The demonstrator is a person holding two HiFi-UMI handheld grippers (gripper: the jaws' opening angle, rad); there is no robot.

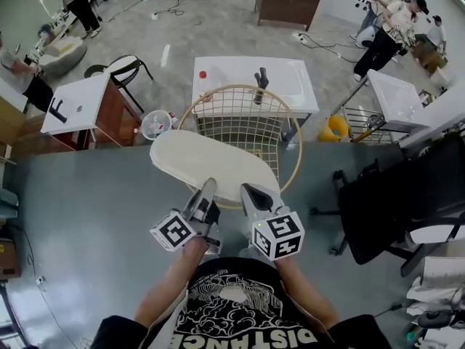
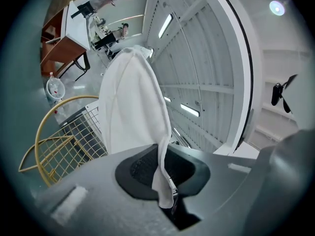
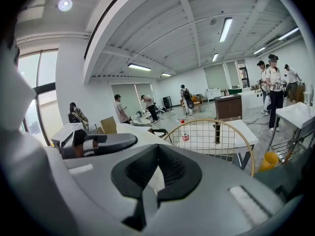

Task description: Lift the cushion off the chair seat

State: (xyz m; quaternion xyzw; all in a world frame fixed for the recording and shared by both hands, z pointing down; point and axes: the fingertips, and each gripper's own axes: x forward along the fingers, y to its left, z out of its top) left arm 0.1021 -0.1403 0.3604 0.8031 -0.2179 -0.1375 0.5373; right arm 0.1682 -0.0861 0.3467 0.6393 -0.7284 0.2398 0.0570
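A round cream cushion (image 1: 211,162) hangs tilted above the gold wire chair (image 1: 290,122), held by its near edge. My left gripper (image 1: 205,189) is shut on that edge; in the left gripper view the cushion (image 2: 130,102) rises from between the jaws (image 2: 165,178), with the chair (image 2: 59,136) below and to the left. My right gripper (image 1: 251,191) grips the edge a little to the right. In the right gripper view a fold of the cushion (image 3: 156,177) is pinched between the jaws (image 3: 155,181), and the chair's (image 3: 216,132) wire back stands beyond.
A white table (image 1: 290,78) stands right behind the chair. A black office chair (image 1: 392,202) is at the right, a yellow bucket (image 1: 336,128) and a white bin (image 1: 154,124) flank the wire chair, and a wooden desk (image 1: 87,107) stands left. People work in the background.
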